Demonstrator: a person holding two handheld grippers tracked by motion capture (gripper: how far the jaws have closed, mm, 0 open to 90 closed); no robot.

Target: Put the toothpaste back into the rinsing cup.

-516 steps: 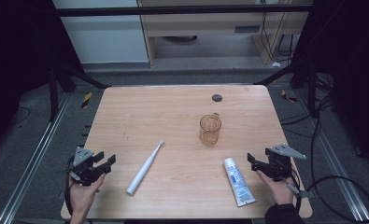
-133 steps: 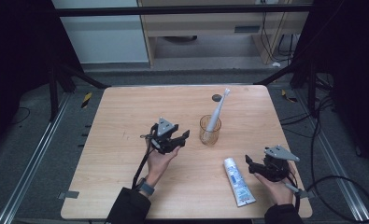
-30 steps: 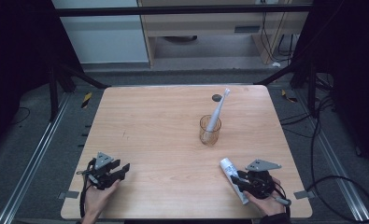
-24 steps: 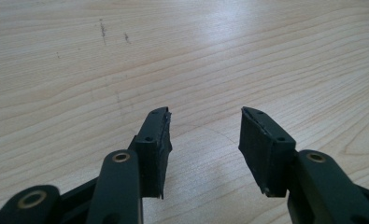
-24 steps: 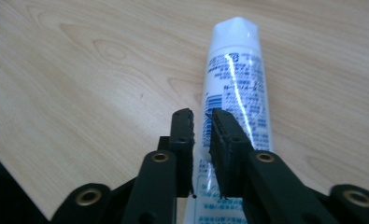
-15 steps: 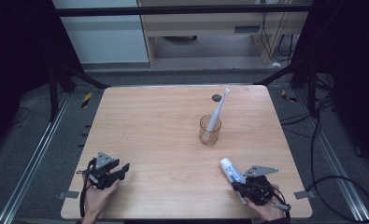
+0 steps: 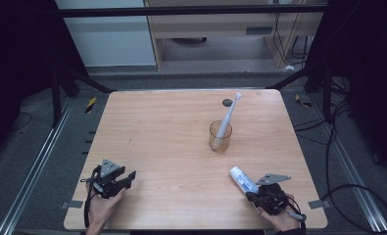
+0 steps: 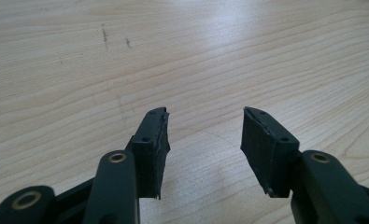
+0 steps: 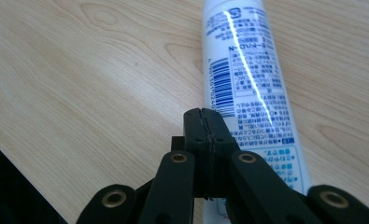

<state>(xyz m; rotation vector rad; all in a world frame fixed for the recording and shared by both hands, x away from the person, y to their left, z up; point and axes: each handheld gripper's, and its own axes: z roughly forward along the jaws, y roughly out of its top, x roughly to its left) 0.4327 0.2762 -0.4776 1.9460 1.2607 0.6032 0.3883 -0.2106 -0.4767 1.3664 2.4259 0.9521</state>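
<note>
Table (image 7: 181,147): pale wood, seen whole from the high view. Only there do I see the clear cup (image 7: 220,137) standing right of centre with the toothbrush (image 7: 228,117) leaning in it, head up, and a small dark disc (image 7: 227,102) near the far edge.

Toothpaste tube (image 7: 243,179): white, lying flat near the table's near right corner, cap end pointing toward the cup. The right gripper view gives what the high view cannot: the tube's (image 9: 250,79) barcode and fine print, lengthwise up the frame.

My right tongs (image 7: 255,195): at the tube's near end. Up close the right tongs (image 9: 204,116) have their jaws pressed together, just closed down, no gap. They lie over the tube's left edge; I cannot tell whether they pinch its crimped end or merely rest on it.

My left tongs (image 7: 127,177): near left corner, well apart from everything. The left gripper view shows my left tongs (image 8: 205,123) about half open, jaws just easing wider, bare wood between them, holding nothing.
</note>
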